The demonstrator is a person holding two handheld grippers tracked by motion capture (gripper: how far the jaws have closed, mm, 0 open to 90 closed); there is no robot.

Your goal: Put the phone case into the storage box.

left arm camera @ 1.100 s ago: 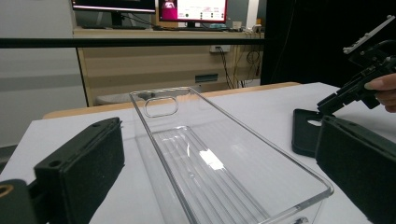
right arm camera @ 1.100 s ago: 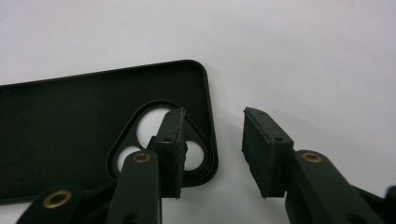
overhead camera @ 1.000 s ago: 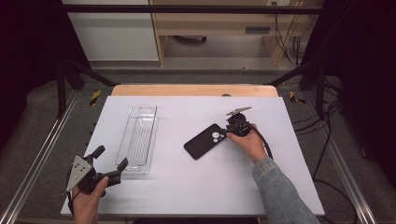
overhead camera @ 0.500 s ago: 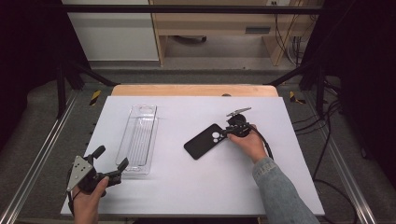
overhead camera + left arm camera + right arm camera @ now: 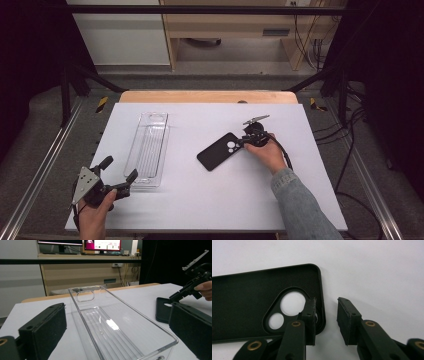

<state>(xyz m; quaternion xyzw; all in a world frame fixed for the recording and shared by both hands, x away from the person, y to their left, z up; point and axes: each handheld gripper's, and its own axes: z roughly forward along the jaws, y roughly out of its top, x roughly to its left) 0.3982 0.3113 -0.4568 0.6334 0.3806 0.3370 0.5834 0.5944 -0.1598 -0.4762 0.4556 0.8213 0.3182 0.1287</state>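
Right gripper (image 5: 325, 320) has just been closing its jaws around the phone case's (image 5: 220, 150) edge, one inside, one outside with a gap, not pinching yet. Case lies at the table's (image 5: 210, 200) centre. Left gripper (image 5: 119, 176), 7 o'clock, jaws spread, faces the empty clear tray (image 5: 148, 149).

A grey knit sleeve (image 5: 300, 200) meets black hand-held gripper (image 5: 326, 315) arms with brass-ringed holes and foam pads.
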